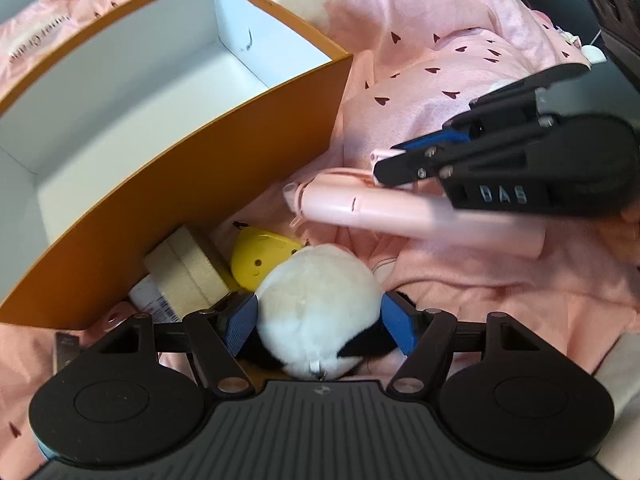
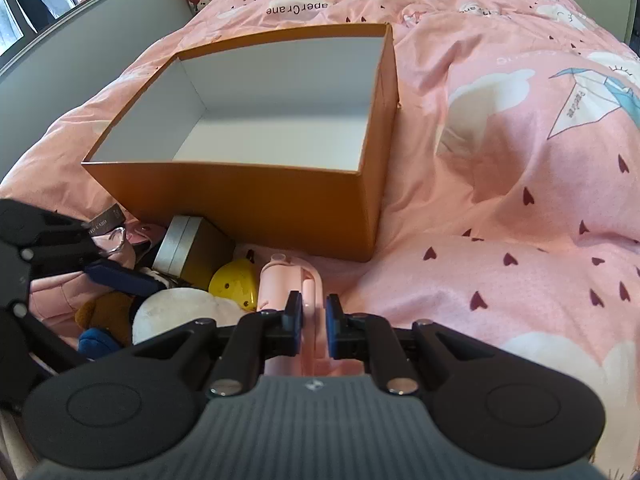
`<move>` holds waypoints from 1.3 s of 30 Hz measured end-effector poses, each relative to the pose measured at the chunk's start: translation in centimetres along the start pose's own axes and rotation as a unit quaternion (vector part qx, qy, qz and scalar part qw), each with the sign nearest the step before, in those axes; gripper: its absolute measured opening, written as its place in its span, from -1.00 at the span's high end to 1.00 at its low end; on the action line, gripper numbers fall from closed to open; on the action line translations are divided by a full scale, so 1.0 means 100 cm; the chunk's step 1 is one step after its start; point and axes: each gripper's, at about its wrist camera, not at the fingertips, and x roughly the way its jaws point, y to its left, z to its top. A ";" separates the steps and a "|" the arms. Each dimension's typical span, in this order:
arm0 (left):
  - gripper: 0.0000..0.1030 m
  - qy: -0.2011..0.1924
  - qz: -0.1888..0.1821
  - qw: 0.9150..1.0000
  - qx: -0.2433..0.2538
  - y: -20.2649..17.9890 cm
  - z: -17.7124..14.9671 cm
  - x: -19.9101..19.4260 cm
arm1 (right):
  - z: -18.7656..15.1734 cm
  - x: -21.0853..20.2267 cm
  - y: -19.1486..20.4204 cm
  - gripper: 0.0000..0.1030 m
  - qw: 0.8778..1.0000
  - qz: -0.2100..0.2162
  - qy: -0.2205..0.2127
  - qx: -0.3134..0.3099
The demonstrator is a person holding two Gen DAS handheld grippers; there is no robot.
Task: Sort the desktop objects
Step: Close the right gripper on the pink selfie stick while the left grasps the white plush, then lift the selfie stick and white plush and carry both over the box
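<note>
An open orange box [image 1: 240,184] [image 2: 240,204] with a bare white inside stands on the pink bedspread [image 2: 500,200]. Against its near wall lie a yellow toy [image 1: 260,258] [image 2: 234,282] and a small beige box [image 1: 188,276] [image 2: 180,248]. My left gripper [image 1: 319,322] points steeply down and stands wide around a round white plush toy [image 1: 316,292] [image 2: 172,312]. The plush fills the gap between the blue pads [image 1: 240,322] without looking squeezed. My right gripper [image 2: 314,320] [image 1: 394,164] is shut on a pink tube-shaped gadget [image 1: 400,208] [image 2: 280,284], to the right of the plush.
A grey card [image 2: 104,222] and a pink strap with a ring [image 2: 120,240] lie left of the small box. Brown and blue plush parts [image 2: 100,312] sit under my left gripper's finger [image 2: 120,278]. Rumpled bedspread spreads to the right of the orange box.
</note>
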 end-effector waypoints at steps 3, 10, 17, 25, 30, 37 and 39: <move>-0.60 0.021 -0.015 1.000 -0.011 0.007 0.006 0.012 | -0.001 0.004 0.002 0.76 1.000 0.001 0.005 0.000; -0.65 0.058 -0.024 0.998 -0.009 0.006 0.008 0.039 | -0.004 0.011 0.003 0.76 1.000 0.000 0.010 0.008; -0.48 0.028 -0.019 0.999 -0.024 0.007 -0.001 0.028 | -0.005 0.009 0.000 0.76 1.000 0.006 0.005 0.019; -0.44 -0.055 -0.019 0.995 -0.085 0.019 -0.023 -0.015 | 0.000 -0.016 0.002 0.75 1.000 0.018 -0.023 0.011; -0.44 -0.107 -0.028 0.986 -0.122 0.033 -0.034 -0.048 | 0.012 -0.041 0.000 0.75 0.998 0.036 -0.050 0.020; -0.44 -0.179 -0.030 0.970 -0.160 0.055 -0.035 -0.098 | 0.038 -0.072 0.003 0.75 0.994 0.067 -0.086 0.010; -0.44 -0.199 -0.020 0.965 -0.169 0.063 -0.032 -0.110 | 0.051 -0.079 0.004 0.75 0.993 0.074 -0.095 0.006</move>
